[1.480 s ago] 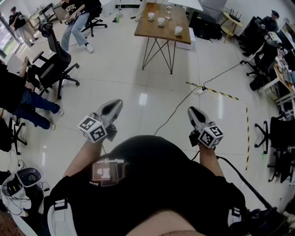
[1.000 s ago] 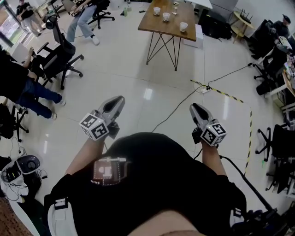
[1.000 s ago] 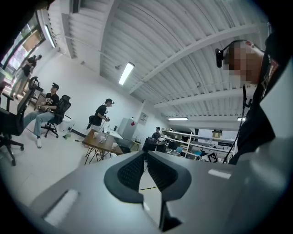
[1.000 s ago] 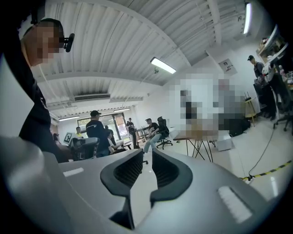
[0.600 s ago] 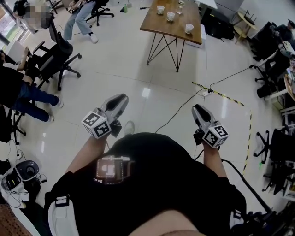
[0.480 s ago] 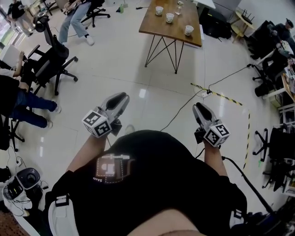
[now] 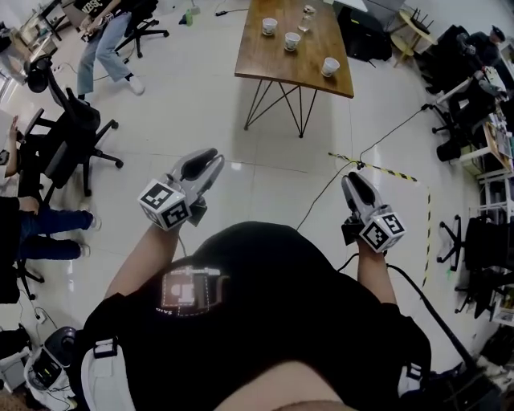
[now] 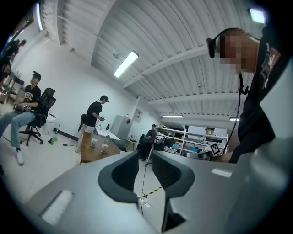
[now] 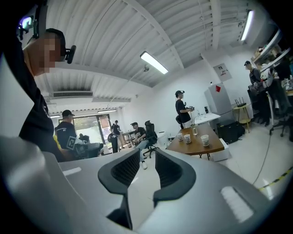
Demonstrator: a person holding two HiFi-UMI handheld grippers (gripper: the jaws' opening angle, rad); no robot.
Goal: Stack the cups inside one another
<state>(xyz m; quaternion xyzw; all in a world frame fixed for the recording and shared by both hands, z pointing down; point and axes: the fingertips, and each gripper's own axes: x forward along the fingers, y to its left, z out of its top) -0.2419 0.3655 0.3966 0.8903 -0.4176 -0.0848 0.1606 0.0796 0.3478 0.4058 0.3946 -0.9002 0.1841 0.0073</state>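
Three white cups (image 7: 292,40) and a small glass (image 7: 307,12) stand apart on a wooden table (image 7: 273,60) far ahead across the floor. The right gripper view shows the same cups (image 9: 204,140) on the table (image 9: 194,148); two cups (image 8: 93,142) show in the left gripper view. My left gripper (image 7: 209,156) (image 8: 145,157) is held level at waist height, its jaws opening with nothing between them. My right gripper (image 7: 352,178) (image 9: 147,157) is held level too, its jaws apart and empty. Both are far from the table.
A cable and a strip of yellow-black tape (image 7: 385,167) cross the floor ahead to the right. Black office chairs (image 7: 72,128) and seated people are on the left. One person stands by the table's far end (image 9: 182,109). Desks and chairs line the right side.
The table and cups have come nearer in the head view as both grippers moved forward with the person. The left gripper's jaws have parted slightly.
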